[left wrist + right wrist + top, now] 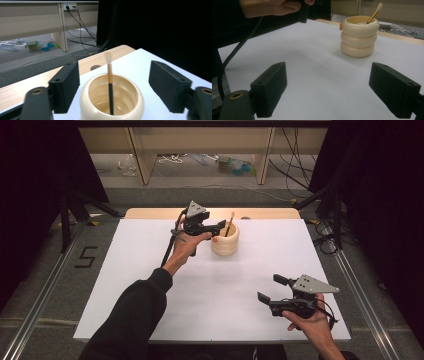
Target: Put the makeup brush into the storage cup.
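brush (110,82) stood upright in cream holder (225,240) at far centre of table (150,285). left gripper (216,227) just beside the rim, jaws spread, holding nothing. right gripper (272,289) spread, empty, near edge. advice: lift l. straight up w/o nudging the brush.

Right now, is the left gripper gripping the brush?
No: the left gripper is open, and the brush stands free in the cream pot.

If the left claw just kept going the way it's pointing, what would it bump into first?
Most likely the cream ribbed pot, which sits straight ahead between its open jaws, with the brush standing inside. The left claw seems slightly above the rim, so it might graze the brush first; depth is hard to judge.
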A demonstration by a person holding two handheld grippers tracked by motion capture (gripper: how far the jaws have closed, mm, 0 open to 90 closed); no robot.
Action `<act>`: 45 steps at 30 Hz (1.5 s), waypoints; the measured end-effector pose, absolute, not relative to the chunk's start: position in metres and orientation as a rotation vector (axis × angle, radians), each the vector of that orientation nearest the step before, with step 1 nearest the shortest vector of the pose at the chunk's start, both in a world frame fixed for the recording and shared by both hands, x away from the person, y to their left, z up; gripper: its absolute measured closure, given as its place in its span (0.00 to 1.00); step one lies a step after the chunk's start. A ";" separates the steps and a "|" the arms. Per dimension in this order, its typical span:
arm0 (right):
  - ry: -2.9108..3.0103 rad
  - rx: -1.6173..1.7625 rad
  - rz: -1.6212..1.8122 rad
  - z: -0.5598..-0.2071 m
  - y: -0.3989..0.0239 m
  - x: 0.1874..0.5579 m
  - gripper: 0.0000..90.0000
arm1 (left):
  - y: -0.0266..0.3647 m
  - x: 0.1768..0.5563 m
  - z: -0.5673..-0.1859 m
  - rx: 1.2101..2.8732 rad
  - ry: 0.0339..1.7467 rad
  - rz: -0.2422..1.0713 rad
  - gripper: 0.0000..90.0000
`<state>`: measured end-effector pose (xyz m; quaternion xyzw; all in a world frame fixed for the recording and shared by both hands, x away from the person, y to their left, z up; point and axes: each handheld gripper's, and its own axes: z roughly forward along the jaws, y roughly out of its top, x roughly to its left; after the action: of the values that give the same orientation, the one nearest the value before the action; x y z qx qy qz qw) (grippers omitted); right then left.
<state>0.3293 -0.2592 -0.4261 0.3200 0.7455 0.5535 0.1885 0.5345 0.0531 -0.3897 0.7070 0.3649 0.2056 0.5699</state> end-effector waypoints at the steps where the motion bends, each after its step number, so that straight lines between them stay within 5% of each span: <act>1: 2.089 0.895 1.573 -0.427 -0.259 0.330 0.18 | 0.054 0.533 -0.389 1.652 0.857 0.476 0.25; 45: 2.100 0.908 1.548 -0.425 -0.259 0.328 0.18 | 0.108 0.456 -0.382 1.628 0.771 0.440 0.18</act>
<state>0.3281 -0.2592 -0.4254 0.3227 0.7466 0.5503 0.1887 0.4560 0.1079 -0.3823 0.7022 0.3325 0.1896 0.6003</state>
